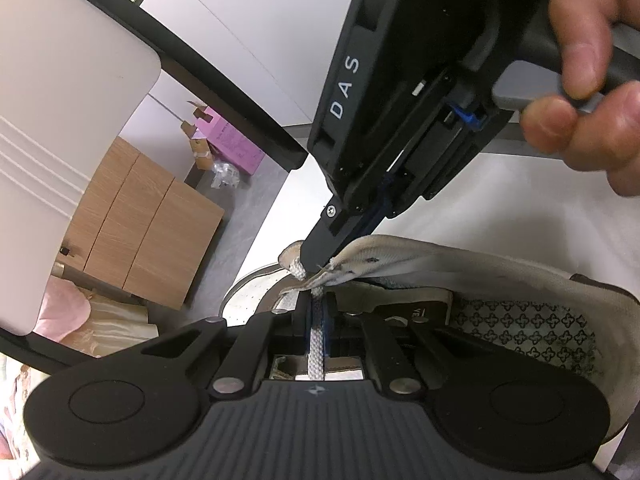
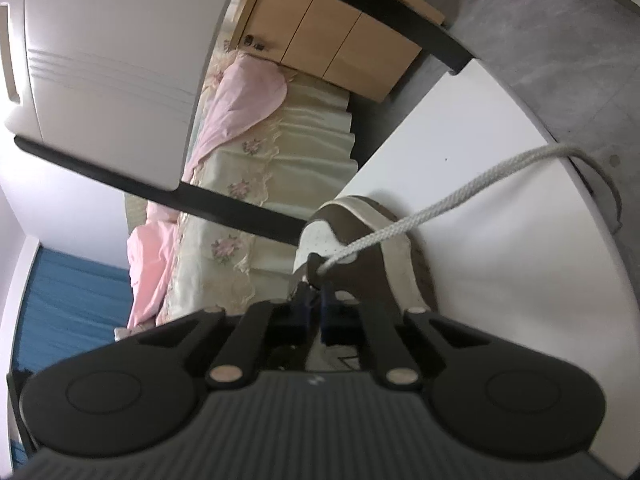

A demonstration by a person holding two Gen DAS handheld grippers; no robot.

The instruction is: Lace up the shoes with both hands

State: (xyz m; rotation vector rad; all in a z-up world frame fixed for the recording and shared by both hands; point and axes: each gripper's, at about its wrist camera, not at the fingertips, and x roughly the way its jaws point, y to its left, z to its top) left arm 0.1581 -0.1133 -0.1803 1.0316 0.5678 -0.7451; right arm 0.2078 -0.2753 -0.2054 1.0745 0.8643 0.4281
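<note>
The shoe [image 1: 460, 280] lies on the white counter [image 1: 460, 200], its patterned insole showing toward three o'clock in the left wrist view. The left hand-held gripper [image 1: 319, 312] has its jaws pressed together on the flat white lace [image 1: 316, 344], which runs straight up between its fingers toward twelve o'clock and into the shoe's eyelet edge. The right hand-held gripper [image 1: 316, 262] comes down from two o'clock, a hand [image 1: 592, 92] wrapped round its handle, and its narrow tip meets the same lace right at the eyelets, jaws pressed together there.

From the right wrist view, the right hand-held gripper [image 2: 316, 300] sits over the brown and white toe of the shoe [image 2: 372, 248], and the lace [image 2: 460, 196] stretches away toward two o'clock, over the counter's [image 2: 500, 280] edge. A bed [image 2: 256, 184] with pink bedding lies beyond, at ten o'clock.
</note>
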